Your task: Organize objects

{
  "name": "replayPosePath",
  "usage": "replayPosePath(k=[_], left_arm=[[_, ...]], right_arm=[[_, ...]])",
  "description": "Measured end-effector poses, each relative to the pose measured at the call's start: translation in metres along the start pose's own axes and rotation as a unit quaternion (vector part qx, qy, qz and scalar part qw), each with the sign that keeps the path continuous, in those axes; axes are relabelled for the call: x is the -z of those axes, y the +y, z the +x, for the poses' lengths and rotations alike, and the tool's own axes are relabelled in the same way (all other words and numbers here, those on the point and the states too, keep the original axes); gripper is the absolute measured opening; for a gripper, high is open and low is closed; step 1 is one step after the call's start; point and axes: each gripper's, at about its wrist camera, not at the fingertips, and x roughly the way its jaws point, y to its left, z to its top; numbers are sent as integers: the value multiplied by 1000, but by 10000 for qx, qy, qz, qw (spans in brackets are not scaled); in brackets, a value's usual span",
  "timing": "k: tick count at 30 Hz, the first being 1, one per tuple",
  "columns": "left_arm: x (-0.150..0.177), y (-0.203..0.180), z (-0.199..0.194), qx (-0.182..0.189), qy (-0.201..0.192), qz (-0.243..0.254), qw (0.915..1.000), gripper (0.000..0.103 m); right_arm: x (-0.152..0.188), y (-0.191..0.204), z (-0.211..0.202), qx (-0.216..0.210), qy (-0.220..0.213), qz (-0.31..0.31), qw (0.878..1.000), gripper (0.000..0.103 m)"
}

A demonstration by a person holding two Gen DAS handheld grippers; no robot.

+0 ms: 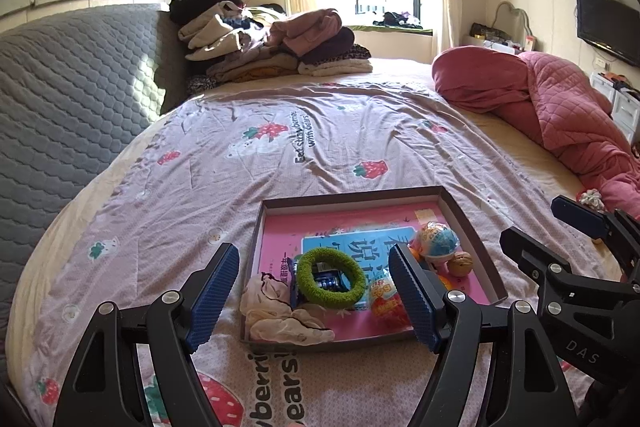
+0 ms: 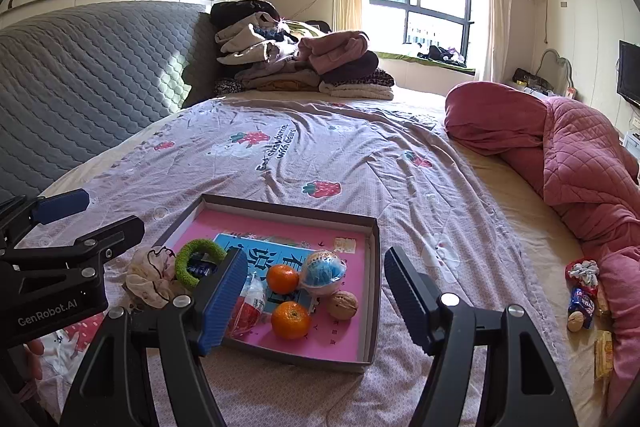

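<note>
A shallow brown box [image 1: 476,243] [image 2: 374,267] with a pink book on its floor lies on the bed. Inside it are a green hair ring [image 1: 332,277] [image 2: 192,261], a cream scrunchie [image 1: 276,315] [image 2: 150,281] hanging over the rim, a globe ball [image 1: 438,241] [image 2: 322,271], a walnut [image 1: 460,263] [image 2: 342,305], two oranges [image 2: 291,319] [image 2: 282,278] and a red snack packet [image 1: 386,303] [image 2: 248,311]. My left gripper [image 1: 316,301] is open above the box's near side, holding nothing. My right gripper [image 2: 316,301] is open too, empty, over the box's right half.
More small items lie at the right by the red quilt [image 2: 580,179]: a wrapped bundle [image 2: 582,273], a blue packet [image 2: 582,303], a second walnut [image 2: 575,321] and a yellow packet [image 2: 603,353]. Folded clothes [image 1: 276,43] are piled at the far end by the grey headboard [image 1: 72,99].
</note>
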Motion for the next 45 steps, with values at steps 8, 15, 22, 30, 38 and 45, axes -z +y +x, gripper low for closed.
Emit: replayPosePath(k=[8,15,22,30,38,45], left_arm=[[2,3,-16,-106,-62,14,9999,78],[8,6,-26,-145,-69,-15,9999,78],[20,8,-30,-147,-16,-43,9999,78],[34,8,-34,-76,-15,-88,9999,79],[49,17,-35,-67,-46,-178,9998,78],[57,22,-35,-104,-103,-224,9996,78]], right_arm=[[0,1,-14,95,-29,70,9999,70],[2,-3,-21,213,-22,179,9996,70],[8,3,-26,255,14,120,9996,70],[19,11,-30,226,8,82,9997,70],[28,24,-31,295,-69,-58,9995,70],[34,31,-28,248,-81,-66,9996,70]])
